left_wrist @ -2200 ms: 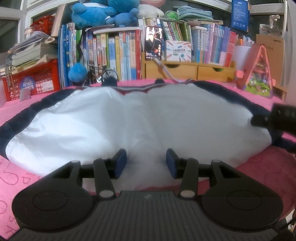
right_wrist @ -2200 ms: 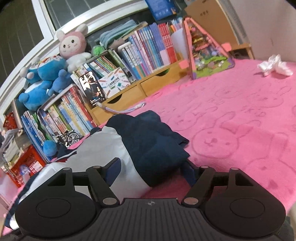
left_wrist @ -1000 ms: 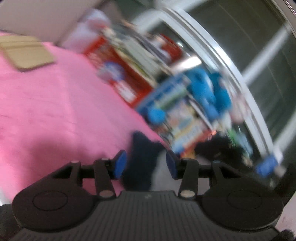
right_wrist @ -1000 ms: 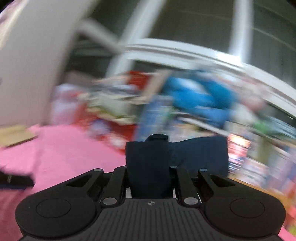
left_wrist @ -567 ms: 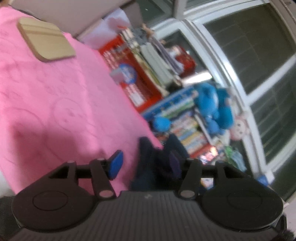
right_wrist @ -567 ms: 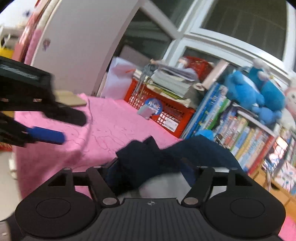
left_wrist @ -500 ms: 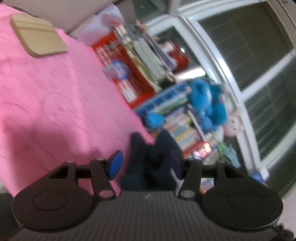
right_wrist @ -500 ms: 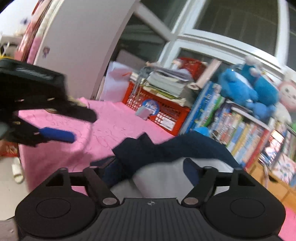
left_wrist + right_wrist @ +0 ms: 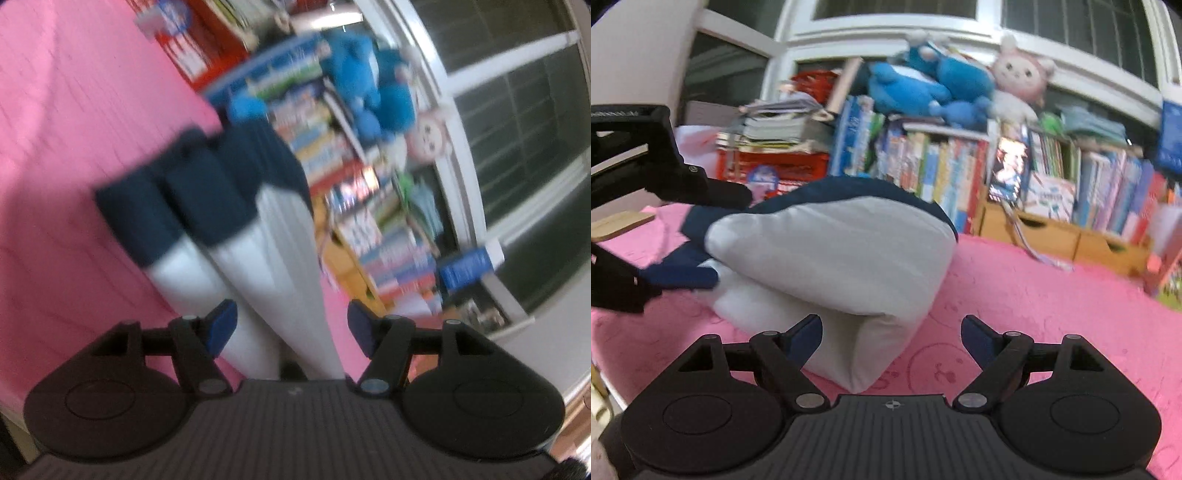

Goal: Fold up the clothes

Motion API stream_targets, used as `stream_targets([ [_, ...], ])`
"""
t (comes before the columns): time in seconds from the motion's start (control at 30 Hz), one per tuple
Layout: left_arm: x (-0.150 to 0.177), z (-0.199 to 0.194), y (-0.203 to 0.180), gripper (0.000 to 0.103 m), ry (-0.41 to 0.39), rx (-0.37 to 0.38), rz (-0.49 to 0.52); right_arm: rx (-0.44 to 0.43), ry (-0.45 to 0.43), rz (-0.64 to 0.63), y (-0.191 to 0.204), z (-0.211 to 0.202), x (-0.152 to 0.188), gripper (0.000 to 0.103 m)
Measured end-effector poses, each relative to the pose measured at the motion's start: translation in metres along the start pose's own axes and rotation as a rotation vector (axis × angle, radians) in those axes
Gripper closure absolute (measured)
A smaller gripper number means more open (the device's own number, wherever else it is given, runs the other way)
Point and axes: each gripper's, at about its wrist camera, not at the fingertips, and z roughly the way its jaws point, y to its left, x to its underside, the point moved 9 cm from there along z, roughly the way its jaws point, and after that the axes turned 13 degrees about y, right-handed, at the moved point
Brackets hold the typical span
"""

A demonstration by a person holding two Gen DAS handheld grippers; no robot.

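Left wrist view, blurred: the left gripper (image 9: pixel 290 325) stands wide open, holding nothing. The white-and-navy garment (image 9: pixel 236 236) lies doubled on the pink blanket (image 9: pixel 66 140), its white part reaching back between the blue pads, its navy sleeves (image 9: pixel 173 206) at the far end.

Right wrist view: the right gripper (image 9: pixel 892 336) is also spread wide and empty, the folded white corner (image 9: pixel 864 354) just ahead of it. The upper layer bulges and sits loosely. Judged from that, it could slide off or spring open if a finger catches the corner while moving past.
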Motion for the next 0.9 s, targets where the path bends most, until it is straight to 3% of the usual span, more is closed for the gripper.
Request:
stream_targets([
  [0.07, 0.006, 0.014, 0.0, 0.036, 0.043, -0.001, -0.006, 0.012, 0.017, 0.022, -0.002, 0.01, -0.001, 0.023],
  [0.13, 0.011, 0.028, 0.001, 0.036, 0.074, -0.008, -0.022, 0.025, 0.023, 0.026, -0.004, 0.014, -0.002, 0.031],
  [0.2, 0.013, 0.037, 0.003, 0.036, 0.082, -0.012, -0.029, 0.028, 0.027, 0.029, -0.006, 0.017, -0.003, 0.055],
  [0.4, 0.005, 0.056, -0.005, 0.027, 0.039, -0.004, -0.012, 0.045, -0.009, -0.014, -0.001, 0.017, -0.007, 0.068],
  [0.6, -0.001, 0.066, -0.006, 0.033, 0.016, -0.025, 0.0, 0.077, -0.008, -0.021, 0.001, 0.023, -0.015, 0.067],
  [0.7, -0.006, 0.066, -0.004, 0.05, 0.023, -0.033, -0.001, 0.093, -0.007, -0.024, 0.002, 0.026, -0.019, 0.067],
  [0.77, -0.01, 0.065, 0.0, 0.078, 0.031, -0.051, 0.004, 0.094, -0.009, -0.025, 0.002, 0.028, -0.022, 0.067],
  [0.9, -0.015, 0.057, 0.008, 0.084, 0.015, -0.047, -0.017, 0.083, 0.0, -0.011, 0.0, 0.028, -0.02, 0.07],
])
